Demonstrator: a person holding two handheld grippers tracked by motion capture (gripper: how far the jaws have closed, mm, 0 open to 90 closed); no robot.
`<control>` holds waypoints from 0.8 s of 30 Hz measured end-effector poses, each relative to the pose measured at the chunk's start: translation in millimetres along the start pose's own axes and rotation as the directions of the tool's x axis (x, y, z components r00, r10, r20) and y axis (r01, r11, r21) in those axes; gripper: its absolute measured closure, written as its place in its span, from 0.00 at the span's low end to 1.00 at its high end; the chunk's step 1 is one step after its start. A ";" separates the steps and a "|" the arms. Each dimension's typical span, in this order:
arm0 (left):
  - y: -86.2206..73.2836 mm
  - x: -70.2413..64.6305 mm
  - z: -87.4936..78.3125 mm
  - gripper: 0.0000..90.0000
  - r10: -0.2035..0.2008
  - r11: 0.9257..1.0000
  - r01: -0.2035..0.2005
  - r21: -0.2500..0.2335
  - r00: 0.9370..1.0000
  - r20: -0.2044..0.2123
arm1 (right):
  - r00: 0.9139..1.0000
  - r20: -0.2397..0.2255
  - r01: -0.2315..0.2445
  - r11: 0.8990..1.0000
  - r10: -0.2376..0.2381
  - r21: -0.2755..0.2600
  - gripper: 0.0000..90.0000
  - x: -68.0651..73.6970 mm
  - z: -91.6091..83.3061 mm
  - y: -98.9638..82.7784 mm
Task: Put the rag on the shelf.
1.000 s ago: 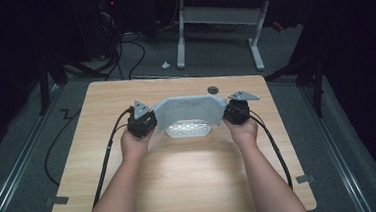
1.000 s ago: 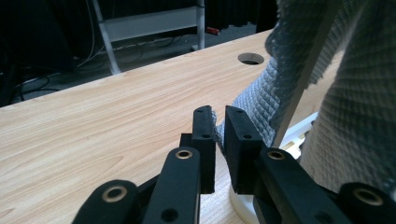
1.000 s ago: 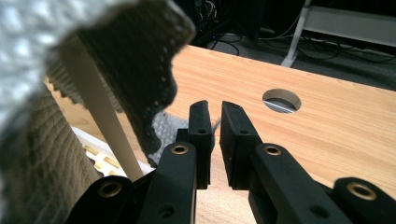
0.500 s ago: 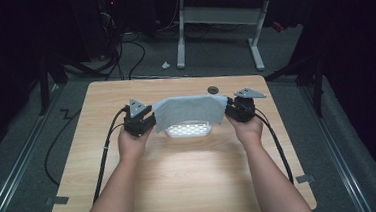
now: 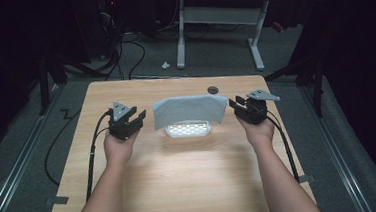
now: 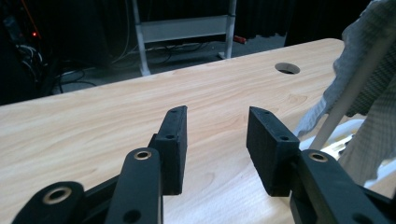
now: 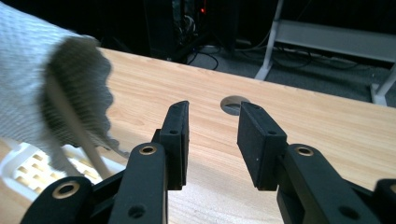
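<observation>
Two grippers flank the cloth [image 5: 190,111], draped over the white rack [image 5: 188,130] mid-table [image 5: 181,176]. We note left gripper [image 5: 135,116] and right gripper [image 5: 236,105] jaws just opened, empty; long axis runs between them, equidistant.

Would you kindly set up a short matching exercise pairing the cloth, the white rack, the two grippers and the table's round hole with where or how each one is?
Things:
1. grey cloth
2. white rack
3. left gripper and right gripper
4. round hole

Places or states:
A. fingers apart, nothing between them, one on each side of the cloth
B. in the tabletop, beyond the cloth
C. draped over the rack
D. standing on the table under the cloth

Pairs: 1-C, 2-D, 3-A, 4-B
</observation>
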State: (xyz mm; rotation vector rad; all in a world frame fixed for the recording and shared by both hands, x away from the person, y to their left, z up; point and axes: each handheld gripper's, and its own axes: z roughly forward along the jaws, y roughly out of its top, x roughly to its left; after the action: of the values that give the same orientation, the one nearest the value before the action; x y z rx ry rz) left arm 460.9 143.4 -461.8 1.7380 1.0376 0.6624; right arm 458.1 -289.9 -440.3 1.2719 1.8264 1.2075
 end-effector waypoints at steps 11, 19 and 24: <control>-44.7 -2.3 -56.5 0.58 -0.016 1.000 0.016 0.018 0.999 0.036 | 0.997 0.003 0.073 0.997 -0.073 -0.034 0.67 23.3 -62.2 -18.4; -72.7 -34.0 -103.5 0.52 -0.027 0.997 0.017 0.080 0.993 0.117 | 0.994 -0.046 0.103 0.995 -0.102 0.007 0.57 51.6 -106.9 -53.9; -90.9 -57.7 -103.2 0.49 -0.058 0.974 0.024 0.225 0.988 0.144 | 0.995 -0.065 0.075 0.996 -0.073 0.037 0.49 79.1 -109.7 -98.2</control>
State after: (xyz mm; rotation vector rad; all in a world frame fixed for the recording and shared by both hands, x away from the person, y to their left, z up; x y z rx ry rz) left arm 318.6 155.8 -504.9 1.9219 1.0717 0.3926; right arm 298.5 -265.7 -483.7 1.1883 1.9345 1.1896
